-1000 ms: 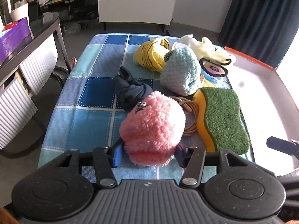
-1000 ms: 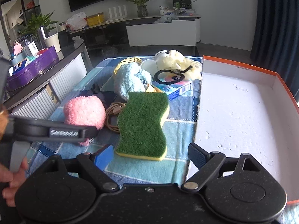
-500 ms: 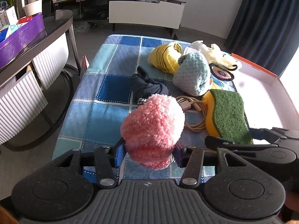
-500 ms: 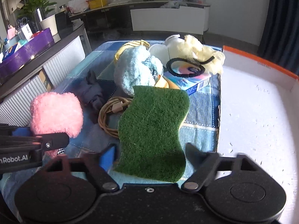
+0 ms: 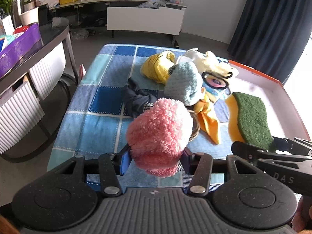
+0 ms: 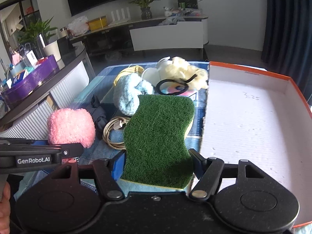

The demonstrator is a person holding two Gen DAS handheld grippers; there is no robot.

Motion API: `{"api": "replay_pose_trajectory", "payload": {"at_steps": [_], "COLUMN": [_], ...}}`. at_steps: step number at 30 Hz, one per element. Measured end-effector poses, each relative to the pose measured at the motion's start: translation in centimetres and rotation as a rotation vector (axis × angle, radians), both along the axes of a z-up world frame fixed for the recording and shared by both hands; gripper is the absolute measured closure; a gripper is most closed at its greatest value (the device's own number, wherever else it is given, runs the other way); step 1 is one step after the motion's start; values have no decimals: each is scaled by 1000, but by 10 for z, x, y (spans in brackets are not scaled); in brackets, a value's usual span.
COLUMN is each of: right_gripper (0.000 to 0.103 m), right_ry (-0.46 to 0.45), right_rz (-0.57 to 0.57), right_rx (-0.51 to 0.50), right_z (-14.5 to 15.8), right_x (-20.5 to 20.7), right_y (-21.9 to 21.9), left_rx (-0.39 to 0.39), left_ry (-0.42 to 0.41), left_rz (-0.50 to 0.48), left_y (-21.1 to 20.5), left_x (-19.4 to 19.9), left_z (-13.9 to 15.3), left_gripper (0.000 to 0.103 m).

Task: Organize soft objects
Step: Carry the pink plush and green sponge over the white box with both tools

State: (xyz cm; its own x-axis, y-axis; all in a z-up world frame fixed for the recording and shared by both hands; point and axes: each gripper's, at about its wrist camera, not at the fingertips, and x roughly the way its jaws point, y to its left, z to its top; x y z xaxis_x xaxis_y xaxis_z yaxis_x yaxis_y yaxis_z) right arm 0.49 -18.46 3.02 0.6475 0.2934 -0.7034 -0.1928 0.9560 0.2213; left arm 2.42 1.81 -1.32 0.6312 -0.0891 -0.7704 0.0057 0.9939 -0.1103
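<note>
The left gripper (image 5: 155, 160) is clamped on the fluffy pink plush ball (image 5: 159, 136), which hides part of the coiled beige cable (image 6: 114, 131) beyond it. The right gripper (image 6: 157, 164), having just narrowed, grips the green-topped yellow wavy sponge (image 6: 159, 136), whose near end covers the checked blue table (image 5: 101, 105); the white orange-rimmed box (image 6: 253, 120) lies right.

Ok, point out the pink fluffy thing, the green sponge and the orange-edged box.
pink fluffy thing (image 5: 159, 134), left wrist view, middle of its fluff.
green sponge (image 6: 159, 134), right wrist view, centre of green face.
orange-edged box (image 6: 251, 128), right wrist view, bare white floor.
</note>
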Motion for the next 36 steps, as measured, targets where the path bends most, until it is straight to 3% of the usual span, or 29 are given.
{"api": "replay_pose_trajectory", "payload": {"at_steps": [36], "right_gripper": [22], "right_ry": [-27], "right_rz": [-138], "right_rx": [9], "right_z": [14], "right_x": [-18], "right_y": [-79], "left_rx": [19], "left_ry": [-32], "left_rz": [-155], "left_y": [-82], "left_x": [14], "left_z": [21], "left_gripper": [51]}}
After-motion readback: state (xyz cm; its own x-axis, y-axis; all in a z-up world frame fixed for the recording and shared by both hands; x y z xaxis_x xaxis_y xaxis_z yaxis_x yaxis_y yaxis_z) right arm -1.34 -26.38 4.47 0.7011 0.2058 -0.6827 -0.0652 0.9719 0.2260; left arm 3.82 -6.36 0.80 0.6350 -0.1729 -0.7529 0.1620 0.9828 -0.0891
